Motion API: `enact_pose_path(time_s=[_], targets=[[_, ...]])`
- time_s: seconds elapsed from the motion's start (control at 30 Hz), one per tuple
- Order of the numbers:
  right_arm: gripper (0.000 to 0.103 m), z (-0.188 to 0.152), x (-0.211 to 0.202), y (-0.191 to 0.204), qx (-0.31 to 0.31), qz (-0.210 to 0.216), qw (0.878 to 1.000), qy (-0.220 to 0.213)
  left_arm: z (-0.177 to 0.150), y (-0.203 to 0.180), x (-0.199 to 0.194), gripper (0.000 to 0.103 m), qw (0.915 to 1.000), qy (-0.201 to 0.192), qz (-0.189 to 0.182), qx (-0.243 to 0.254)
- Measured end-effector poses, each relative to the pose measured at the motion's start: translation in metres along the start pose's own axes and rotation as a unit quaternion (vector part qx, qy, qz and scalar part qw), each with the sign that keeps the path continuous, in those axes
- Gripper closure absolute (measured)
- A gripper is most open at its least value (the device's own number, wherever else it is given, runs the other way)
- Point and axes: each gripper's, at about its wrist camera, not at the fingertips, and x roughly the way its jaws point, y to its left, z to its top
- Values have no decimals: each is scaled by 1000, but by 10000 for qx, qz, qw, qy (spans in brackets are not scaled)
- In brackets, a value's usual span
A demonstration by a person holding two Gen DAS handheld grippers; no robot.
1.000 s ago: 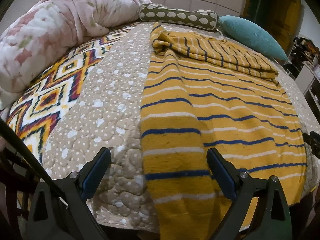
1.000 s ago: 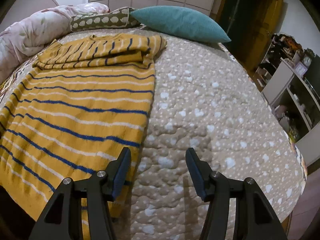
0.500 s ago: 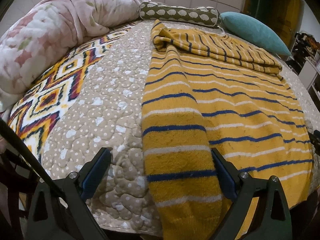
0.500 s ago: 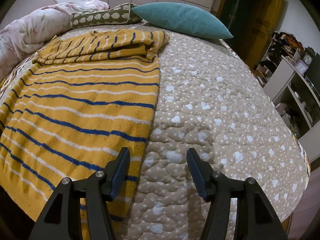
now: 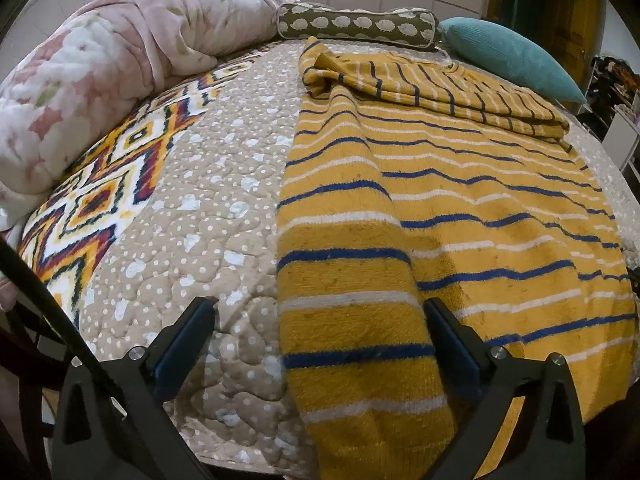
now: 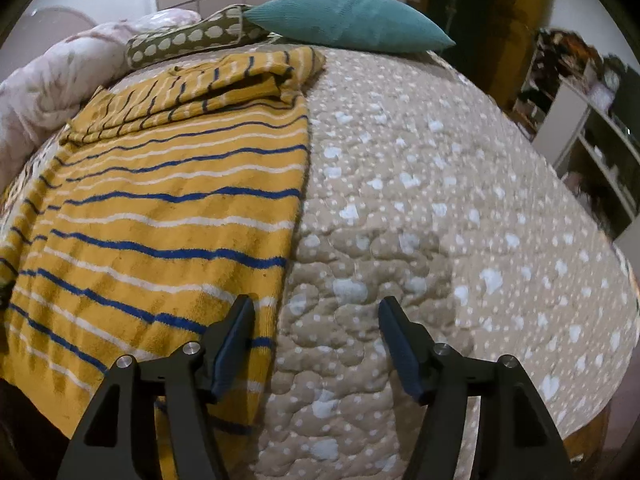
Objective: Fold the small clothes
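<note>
Sweater (image 5: 460,208): we see it lying flat on the bed (image 5: 224,216), unmoved.
Left gripper (image 5: 320,336): fingers just opened wider, straddling its edge.
Right gripper (image 6: 316,340): fingers just opened wider, gripping nothing.

Near hem of the striped sweater (image 5: 460,240) hidden over the bed's edge; shelf (image 6: 592,148) contents blurred.

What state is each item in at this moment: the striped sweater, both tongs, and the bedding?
Striped sweater: spread flat on the quilt, far end folded over, near hem hanging off the bed edge.
Left tongs: open, just widened, straddling the sweater's left edge, not gripping.
Right tongs: open, just widened, over the sweater's right edge.
Pink blanket: bunched up.
</note>
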Motion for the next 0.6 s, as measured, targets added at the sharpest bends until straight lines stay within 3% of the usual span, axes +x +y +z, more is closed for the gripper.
enact_pose_path(time_s=[0.6], targets=[[30,-4,-1,3,341,-161,9993,84,-3,3,-1,0,9998,-115,-160,37]])
